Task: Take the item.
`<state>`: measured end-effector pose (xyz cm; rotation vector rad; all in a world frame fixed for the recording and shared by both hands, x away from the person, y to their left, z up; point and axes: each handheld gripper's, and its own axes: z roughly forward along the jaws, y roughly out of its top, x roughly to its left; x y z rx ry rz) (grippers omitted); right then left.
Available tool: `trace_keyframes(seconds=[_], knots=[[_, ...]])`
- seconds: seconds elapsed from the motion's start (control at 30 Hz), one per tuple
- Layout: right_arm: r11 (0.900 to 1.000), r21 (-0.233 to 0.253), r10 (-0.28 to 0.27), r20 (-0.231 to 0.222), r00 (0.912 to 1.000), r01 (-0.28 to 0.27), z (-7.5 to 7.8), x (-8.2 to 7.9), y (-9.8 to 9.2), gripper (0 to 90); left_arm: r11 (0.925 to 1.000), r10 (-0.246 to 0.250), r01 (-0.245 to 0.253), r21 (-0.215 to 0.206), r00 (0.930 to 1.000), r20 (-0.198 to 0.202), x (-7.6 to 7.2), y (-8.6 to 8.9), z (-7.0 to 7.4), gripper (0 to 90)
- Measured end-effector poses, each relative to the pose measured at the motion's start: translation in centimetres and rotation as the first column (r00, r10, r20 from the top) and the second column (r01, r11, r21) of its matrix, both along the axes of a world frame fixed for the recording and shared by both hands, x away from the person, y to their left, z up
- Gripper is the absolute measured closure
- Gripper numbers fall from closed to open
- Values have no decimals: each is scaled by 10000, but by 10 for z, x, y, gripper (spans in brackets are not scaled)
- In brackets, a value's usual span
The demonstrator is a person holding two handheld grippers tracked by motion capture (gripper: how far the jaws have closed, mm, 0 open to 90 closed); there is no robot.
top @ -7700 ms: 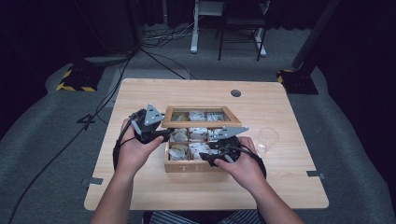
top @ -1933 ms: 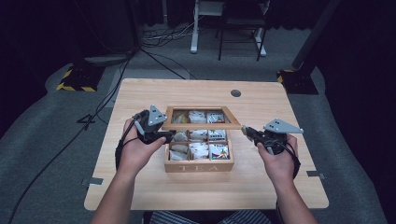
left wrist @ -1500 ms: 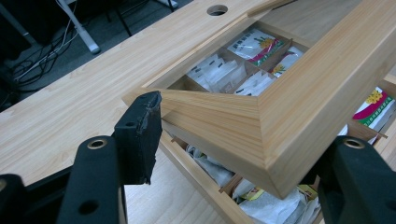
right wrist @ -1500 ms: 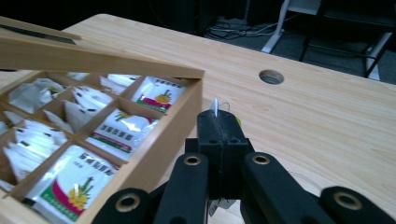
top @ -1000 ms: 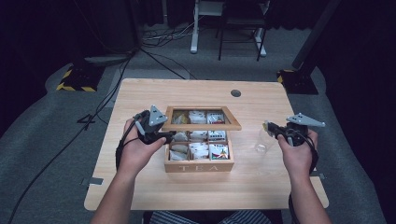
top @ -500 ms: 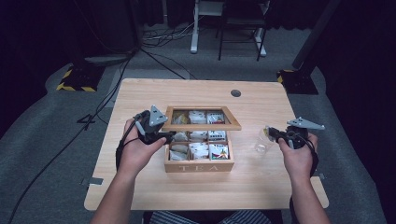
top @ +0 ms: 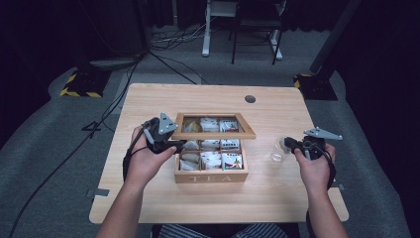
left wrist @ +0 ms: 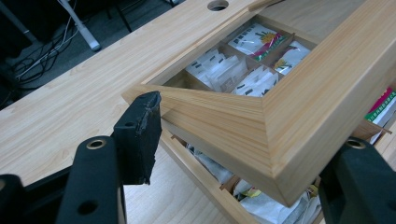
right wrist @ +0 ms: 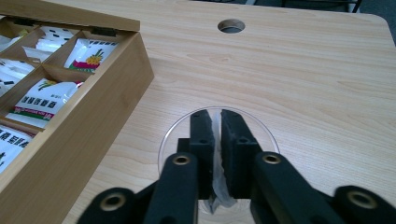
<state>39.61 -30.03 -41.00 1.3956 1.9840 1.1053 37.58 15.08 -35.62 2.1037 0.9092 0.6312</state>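
A wooden tea box marked TEA stands mid-table, with several tea sachets in its compartments. Its framed lid is raised, and my left gripper holds it at the left front corner. In the left gripper view the lid's corner sits between the widely spread jaws of the left gripper. My right gripper is to the right of the box, beside a clear glass. In the right gripper view the right gripper is shut on a thin white sachet that hangs over the glass's rim.
A round cable hole lies in the table near its far edge. The box's side wall stands close on the left of the glass. Bare wood stretches along the front and right of the table.
My right gripper has left the box with a sachet, swung right and come in over the glass. The left gripper has kept the lid raised.
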Motion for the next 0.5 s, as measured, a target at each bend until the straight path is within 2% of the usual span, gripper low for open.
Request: trace_keyframes(seconds=[0.07,0.27,0.5], knots=[[10000,-48,24,52,10000,-23,0,0,0,767,10000,2,-2,22,10000,11,0,0,0,390],[9999,-144,-91,288,9995,96,4,-3,-2,715,10000,26,-26,-22,10000,-28,0,0,0,389],[9992,-286,-271,420,9988,283,9,-6,-13,626,10000,16,-16,21,10000,-28,1,-1,0,386]])
